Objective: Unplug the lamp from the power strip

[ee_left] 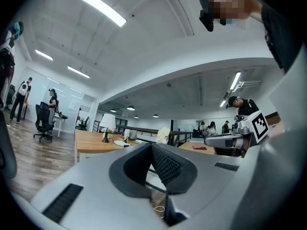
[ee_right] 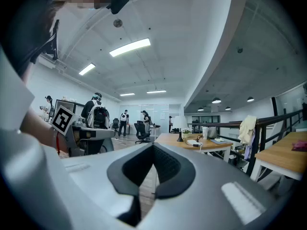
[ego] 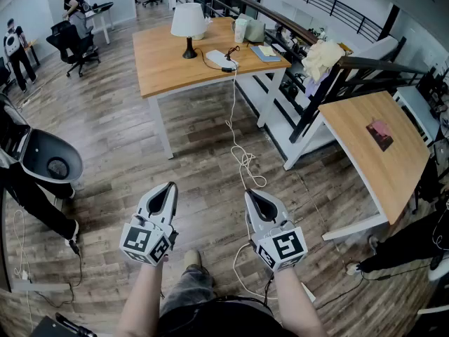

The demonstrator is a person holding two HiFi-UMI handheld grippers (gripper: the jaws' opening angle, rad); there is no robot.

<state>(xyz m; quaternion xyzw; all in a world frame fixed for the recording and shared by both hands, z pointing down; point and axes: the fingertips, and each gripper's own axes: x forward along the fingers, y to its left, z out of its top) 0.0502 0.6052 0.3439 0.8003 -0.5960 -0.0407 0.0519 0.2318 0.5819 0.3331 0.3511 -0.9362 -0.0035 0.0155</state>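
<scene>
**Item: table lamp** (ego: 188,25). White shade, dark stem and base, upright on the far wooden table (ego: 160,65), well apart from both grippers.

**Power strip** (ego: 219,57). White, lying on the same table just beside the lamp's base. A dark plug (ego: 228,69) sits at its near end. Whether that plug is the lamp's cannot be told from here.

**White cord** (ego: 236,128). Drops from the table edge and trails in loops across the wood floor towards the person.

**Left gripper** (ego: 169,188), **right gripper** (ego: 252,195). Held level, side by side over the floor. Jaws together on each, nothing between them.

**Step in hand (judged):** the approach, with the unplugging not yet begun.
- Walk in without treading on the looped cord.
- Trace the lamp's lead to its plug before gripping.
- Steady the strip with one gripper and draw the plug straight out by its body, not by the cable.

**Containers:**
- A pale cup-like vessel (ego: 242,28) stands at the table's back edge. Its contents cannot be seen.
- A grey round shell (ego: 42,146) at the left may be a tub or a seat. It shows a dark round part inside.

**Other:** a second wooden table (ego: 365,167) at right bears a small pink item (ego: 379,132).
</scene>
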